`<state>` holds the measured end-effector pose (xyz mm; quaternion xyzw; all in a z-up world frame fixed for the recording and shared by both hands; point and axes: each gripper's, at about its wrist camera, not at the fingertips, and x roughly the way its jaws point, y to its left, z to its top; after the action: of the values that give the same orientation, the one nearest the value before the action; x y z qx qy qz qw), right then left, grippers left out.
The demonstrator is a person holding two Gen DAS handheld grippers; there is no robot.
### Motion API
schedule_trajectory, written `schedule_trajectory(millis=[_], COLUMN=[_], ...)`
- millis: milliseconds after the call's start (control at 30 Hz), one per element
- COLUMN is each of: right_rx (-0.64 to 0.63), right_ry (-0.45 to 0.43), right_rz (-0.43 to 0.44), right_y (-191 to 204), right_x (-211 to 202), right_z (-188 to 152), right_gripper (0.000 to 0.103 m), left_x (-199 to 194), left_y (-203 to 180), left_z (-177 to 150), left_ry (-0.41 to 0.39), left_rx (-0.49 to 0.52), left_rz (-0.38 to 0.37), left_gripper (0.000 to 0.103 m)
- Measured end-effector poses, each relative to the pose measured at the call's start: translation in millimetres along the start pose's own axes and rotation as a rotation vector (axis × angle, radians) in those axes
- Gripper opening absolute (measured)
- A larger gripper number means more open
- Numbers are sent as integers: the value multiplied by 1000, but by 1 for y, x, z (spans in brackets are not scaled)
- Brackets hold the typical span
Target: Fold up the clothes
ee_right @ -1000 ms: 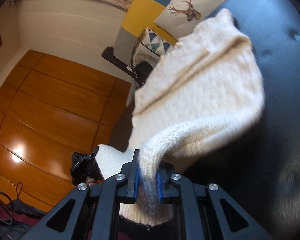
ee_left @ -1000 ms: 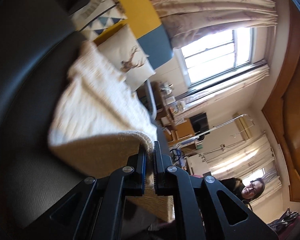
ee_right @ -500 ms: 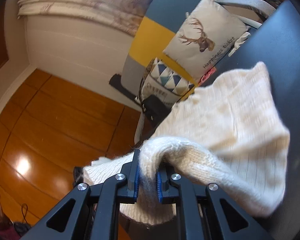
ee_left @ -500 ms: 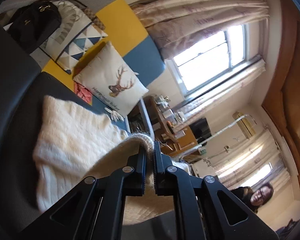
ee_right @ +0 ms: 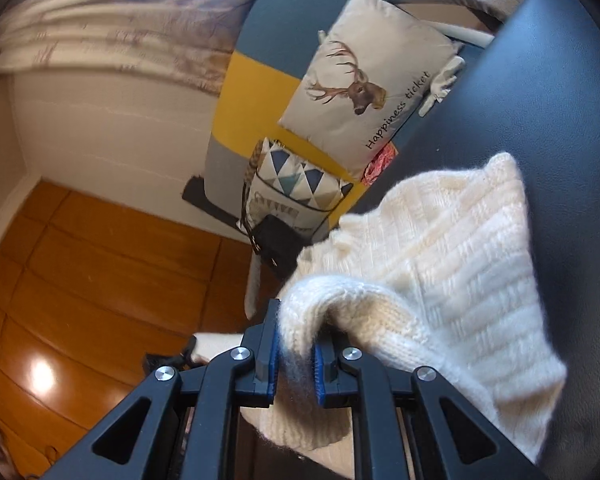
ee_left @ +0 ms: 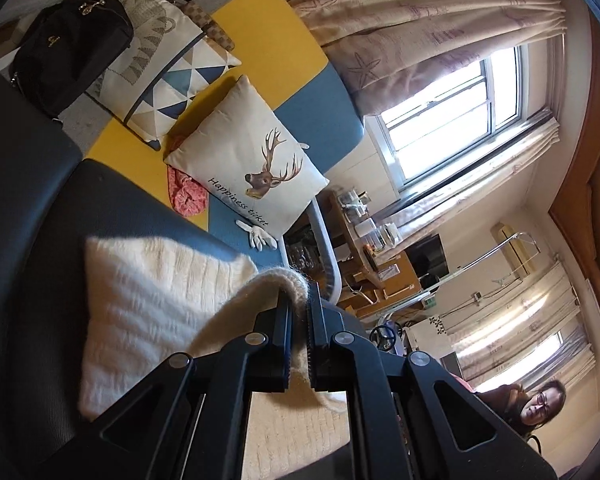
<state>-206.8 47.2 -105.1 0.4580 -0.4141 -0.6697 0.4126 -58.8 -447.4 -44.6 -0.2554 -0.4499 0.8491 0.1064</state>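
A cream knitted sweater (ee_left: 148,304) lies on a dark padded seat (ee_left: 40,208), its near edge lifted and folded over. My left gripper (ee_left: 299,312) is shut on a bunched edge of that sweater, the knit curling over the fingertips. In the right wrist view the same sweater (ee_right: 460,280) drapes from my right gripper (ee_right: 296,332), which is shut on a thick roll of the knit. The sweater's far part still rests on the dark seat (ee_right: 548,92).
A deer-print cushion (ee_left: 252,160), a triangle-pattern cushion (ee_left: 168,68) and a black handbag (ee_left: 64,48) sit against the yellow and blue sofa back (ee_left: 260,28). A red cloth (ee_left: 186,196) lies under the deer cushion. A person (ee_left: 540,404) sits at lower right. Wooden floor (ee_right: 80,280) lies beyond the seat.
Both grippers have lifted and carried the held sweater edge upward and over, so the sweater is shorter and doubled on the seat. More of the sofa cushions are in view.
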Motion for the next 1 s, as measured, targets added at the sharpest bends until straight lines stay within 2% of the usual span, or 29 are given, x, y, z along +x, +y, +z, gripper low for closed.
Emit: schedule_trajectory(millis=[233, 400, 500, 567, 633, 667, 733, 900, 1000], right_rx=[161, 250, 277, 291, 293, 306, 327, 390, 368], right_ry=[-11, -10, 25, 61, 67, 53, 1, -33, 11], right_rz=[-5, 14, 38, 65, 139, 175, 214, 130, 81], right_y=[-33, -52, -53, -49, -43, -42, -42, -51, -46], right_x=[23, 30, 33, 36, 39, 39, 40, 48, 45], right_z=[17, 18, 17, 16, 15, 16, 21, 28, 24], right_gripper=[16, 24, 29, 37, 45, 50, 54, 55, 55], left_x=[38, 51, 55, 58, 61, 63, 64, 61, 54], left_y=[21, 38, 49, 53, 57, 59, 62, 73, 76], left_z=[13, 12, 14, 17, 21, 22, 24, 22, 24], left_ry=[42, 68, 93, 109, 125, 133, 140, 158, 184], left_rx=[-25, -50, -99, -126, -153, -167, -192, -281, -286], left_rz=[89, 159, 168, 174, 181, 184, 196, 175, 210], left_gripper=[4, 4, 6, 6, 7, 7, 9, 13, 15])
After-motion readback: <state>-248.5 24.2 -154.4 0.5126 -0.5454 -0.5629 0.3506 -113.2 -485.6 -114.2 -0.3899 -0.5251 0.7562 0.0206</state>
